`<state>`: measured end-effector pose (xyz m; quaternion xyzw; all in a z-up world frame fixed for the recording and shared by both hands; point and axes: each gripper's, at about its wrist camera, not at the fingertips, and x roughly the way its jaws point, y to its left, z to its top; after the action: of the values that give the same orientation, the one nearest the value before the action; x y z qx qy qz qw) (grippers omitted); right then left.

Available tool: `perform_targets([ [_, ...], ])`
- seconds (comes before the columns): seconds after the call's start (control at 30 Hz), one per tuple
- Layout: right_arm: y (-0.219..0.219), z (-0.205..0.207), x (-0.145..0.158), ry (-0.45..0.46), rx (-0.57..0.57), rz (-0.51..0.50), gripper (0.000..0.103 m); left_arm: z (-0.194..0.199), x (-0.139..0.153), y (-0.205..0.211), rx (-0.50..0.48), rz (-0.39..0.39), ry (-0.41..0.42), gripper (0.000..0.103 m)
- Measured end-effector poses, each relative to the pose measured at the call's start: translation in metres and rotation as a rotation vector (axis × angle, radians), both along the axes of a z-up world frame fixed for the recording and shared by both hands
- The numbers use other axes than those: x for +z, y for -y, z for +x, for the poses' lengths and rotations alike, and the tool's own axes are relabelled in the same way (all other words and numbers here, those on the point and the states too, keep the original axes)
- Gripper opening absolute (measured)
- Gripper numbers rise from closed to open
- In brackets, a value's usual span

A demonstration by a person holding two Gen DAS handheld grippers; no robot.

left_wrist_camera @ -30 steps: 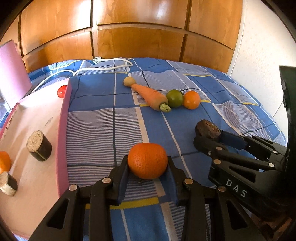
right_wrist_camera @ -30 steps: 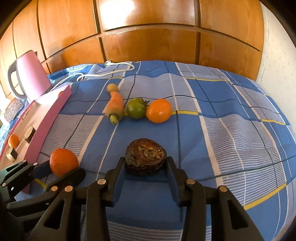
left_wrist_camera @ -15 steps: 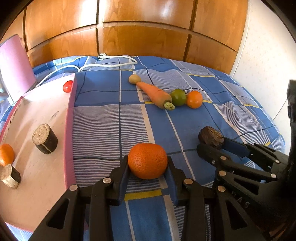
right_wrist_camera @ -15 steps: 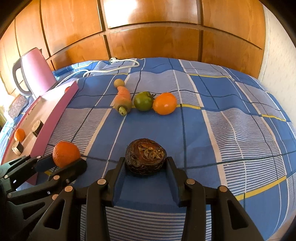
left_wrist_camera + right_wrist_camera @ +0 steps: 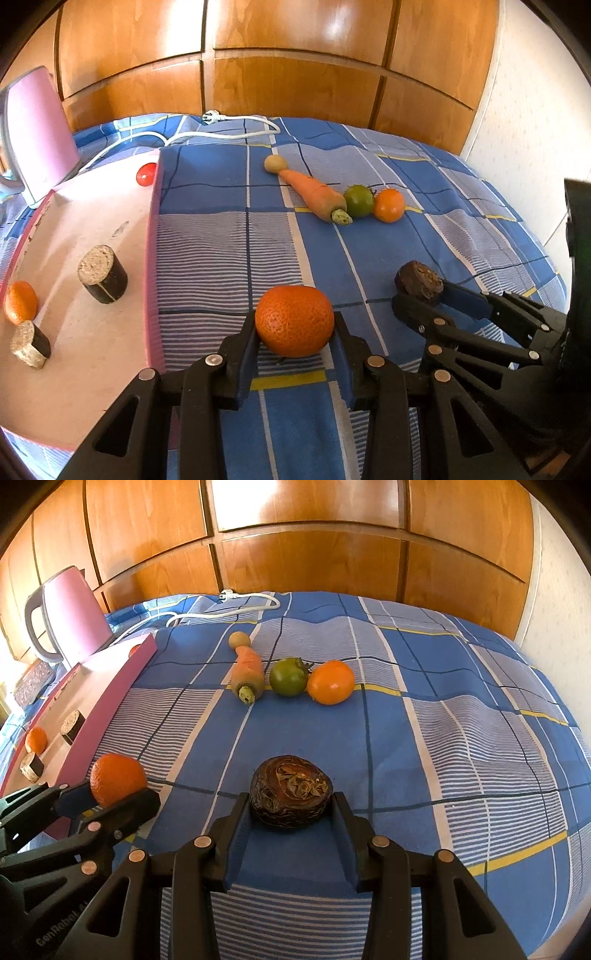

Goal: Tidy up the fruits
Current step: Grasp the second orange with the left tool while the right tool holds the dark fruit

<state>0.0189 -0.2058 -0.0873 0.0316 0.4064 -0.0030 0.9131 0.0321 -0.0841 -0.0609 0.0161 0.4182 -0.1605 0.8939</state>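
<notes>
My left gripper (image 5: 294, 332) is shut on an orange mandarin (image 5: 294, 320) and holds it above the blue checked bedspread, just right of the pink tray (image 5: 92, 325). My right gripper (image 5: 291, 805) is shut on a dark brown wrinkled fruit (image 5: 290, 795), to the right of the left one. Each gripper shows in the other's view: the right gripper (image 5: 421, 291) and the left gripper (image 5: 118, 794). Farther back lie a small potato (image 5: 275, 164), a carrot (image 5: 316, 195), a green tomato (image 5: 359, 200) and an orange fruit (image 5: 388, 205) in a row.
The pink tray holds two dark cut cylinders (image 5: 102, 274), a mandarin (image 5: 20, 302) and a red tomato (image 5: 146, 173). A pink kettle (image 5: 70, 616) stands behind the tray. A white power cord (image 5: 236, 125) lies at the back. Wooden panels (image 5: 295, 85) close the far side.
Both grippers have risen and drawn back a little with their fruits still held. The tray and the row of produce sit lower and farther in view.
</notes>
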Motion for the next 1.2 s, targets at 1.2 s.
perform_targets([
  [1.2, -0.028, -0.013, 0.032, 0.021, 0.081, 0.097, 0.043, -0.01, 0.043, -0.033, 0.082, -0.08, 0.075, 0.037],
])
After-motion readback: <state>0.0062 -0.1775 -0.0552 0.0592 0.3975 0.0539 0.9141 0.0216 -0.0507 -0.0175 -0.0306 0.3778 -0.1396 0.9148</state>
